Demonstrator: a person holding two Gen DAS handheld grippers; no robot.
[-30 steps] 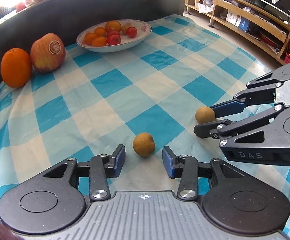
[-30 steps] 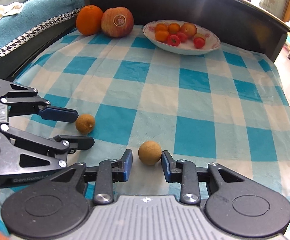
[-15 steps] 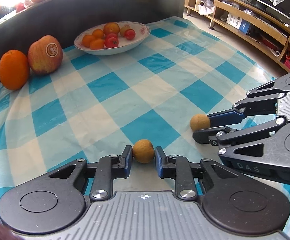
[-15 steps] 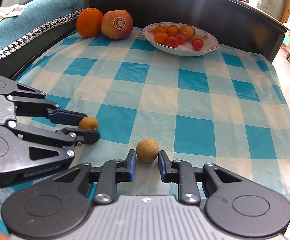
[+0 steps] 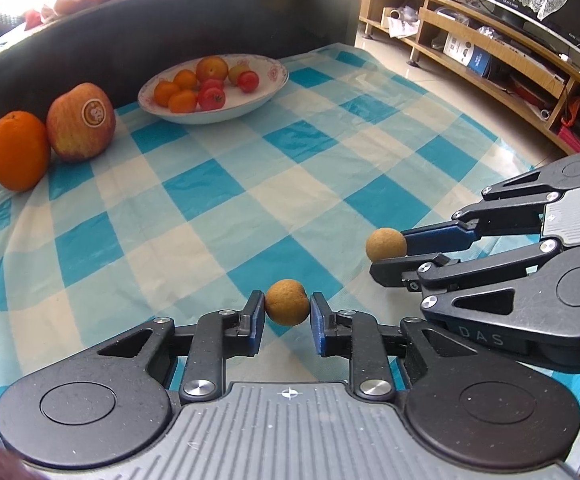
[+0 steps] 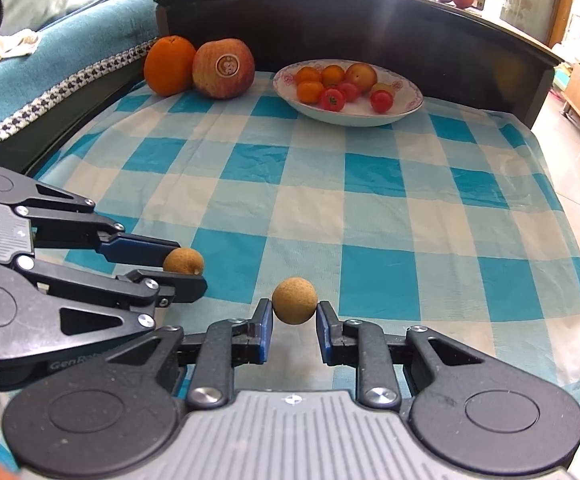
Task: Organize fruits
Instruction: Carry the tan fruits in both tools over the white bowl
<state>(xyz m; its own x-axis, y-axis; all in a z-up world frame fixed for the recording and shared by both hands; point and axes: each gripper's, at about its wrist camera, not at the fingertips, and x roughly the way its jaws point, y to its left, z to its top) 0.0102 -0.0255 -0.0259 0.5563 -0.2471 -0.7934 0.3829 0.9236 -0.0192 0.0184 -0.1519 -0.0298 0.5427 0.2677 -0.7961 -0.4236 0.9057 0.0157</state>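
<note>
- A blue-and-white checked tablecloth (image 5: 218, 216) covers the table.
- Far edge: one bowl (image 5: 268, 94) of small fruits, one apple (image 5: 80, 122), one orange (image 5: 18, 150).
- Near edge: two grippers, each clamped on one brown fruit: left gripper (image 5: 286, 314) holds the left longan (image 5: 287, 302), right gripper (image 6: 293, 318) the right longan (image 6: 294, 300).

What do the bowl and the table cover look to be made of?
Bowl: likely glazed ceramic, being glossy white with a pink printed rim pattern. Cover: looks like thin plastic or coated sheet, with blue-and-white checks, a slight sheen and fine wrinkles; woven cloth can't be ruled out.
</note>
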